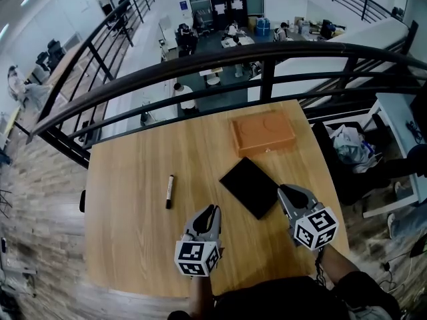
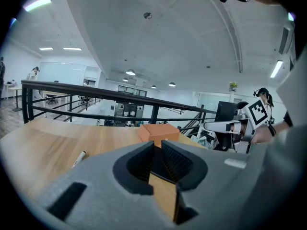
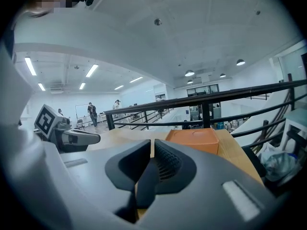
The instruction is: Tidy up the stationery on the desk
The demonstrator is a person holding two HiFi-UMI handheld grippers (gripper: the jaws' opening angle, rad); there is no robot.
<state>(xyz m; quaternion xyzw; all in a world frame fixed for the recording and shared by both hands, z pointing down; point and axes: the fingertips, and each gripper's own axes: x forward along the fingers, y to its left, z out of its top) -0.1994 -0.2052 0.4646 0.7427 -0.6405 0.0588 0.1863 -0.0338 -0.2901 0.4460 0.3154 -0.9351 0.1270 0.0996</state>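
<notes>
Your left gripper (image 1: 212, 210) and right gripper (image 1: 283, 191) hover low, fingers (image 2: 178, 163) barely parted and empty. Pen (image 1: 169, 191) lies on the worktop (image 1: 133, 245) ahead-left of your left gripper: open wider and straddle its barrel squarely.

Your wooden desk (image 1: 133, 245) sits against a black metal railing (image 1: 267, 55) across the upper frame, overlooking a bright open office (image 1: 220, 25) below, with plank flooring (image 1: 40, 199) at left and strip lights (image 2: 38, 4) overhead.

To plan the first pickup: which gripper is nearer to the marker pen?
Left. The left gripper is a little right of the marker pen; the right gripper is farther right, beyond the black notebook.
</notes>
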